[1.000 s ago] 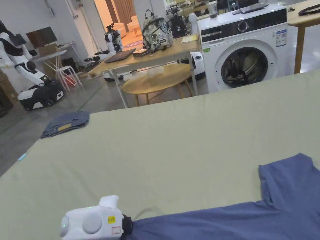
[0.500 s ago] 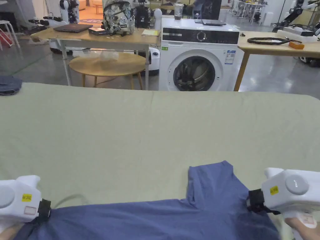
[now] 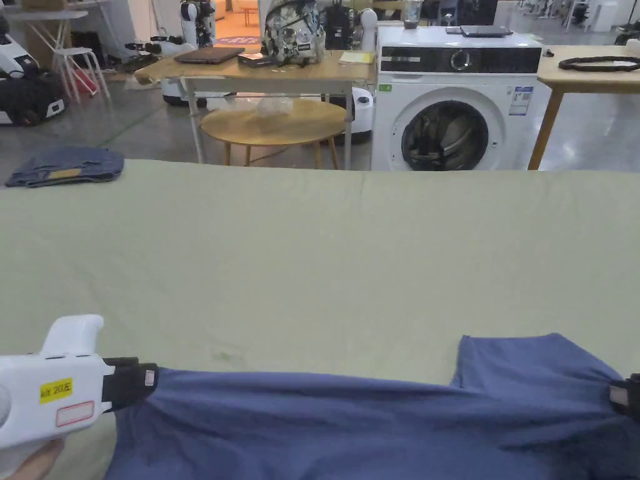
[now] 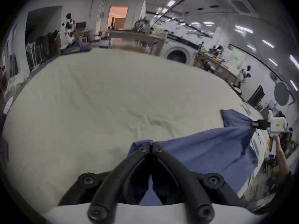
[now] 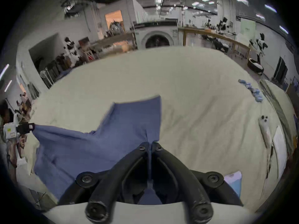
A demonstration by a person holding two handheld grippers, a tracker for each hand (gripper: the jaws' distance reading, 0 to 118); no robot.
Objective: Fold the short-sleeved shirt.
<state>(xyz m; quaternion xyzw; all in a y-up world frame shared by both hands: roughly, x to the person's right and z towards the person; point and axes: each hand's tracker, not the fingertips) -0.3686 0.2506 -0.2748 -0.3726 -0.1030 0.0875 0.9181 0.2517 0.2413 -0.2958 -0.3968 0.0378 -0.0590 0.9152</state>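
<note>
Head view: blue short-sleeved shirt lies along the near edge of the tabletop, stretched between the two tools. Left gripper pinches the shirt's left end; the right gripper is cut by the frame edge, pinching the cloth just beside the spread sleeve. Pale green cover, smooth with faint creases, bare from the shirt to the far edge. A folded denim garment sits at the far left corner, well apart. Beyond the far edge: washing machine, round wooden table.

Left gripper view: own black fingers closed together on a corner of the shirt. Cloth is thin, matte, pulled into taut ridges running towards the right gripper.

Right gripper view: own fingers closed on a bunched fold of the shirt; the sleeve lies flat ahead, its hem straight. Left gripper holds the far end. To the right, small blue items lie near the tabletop edge; too blurred to identify.
</note>
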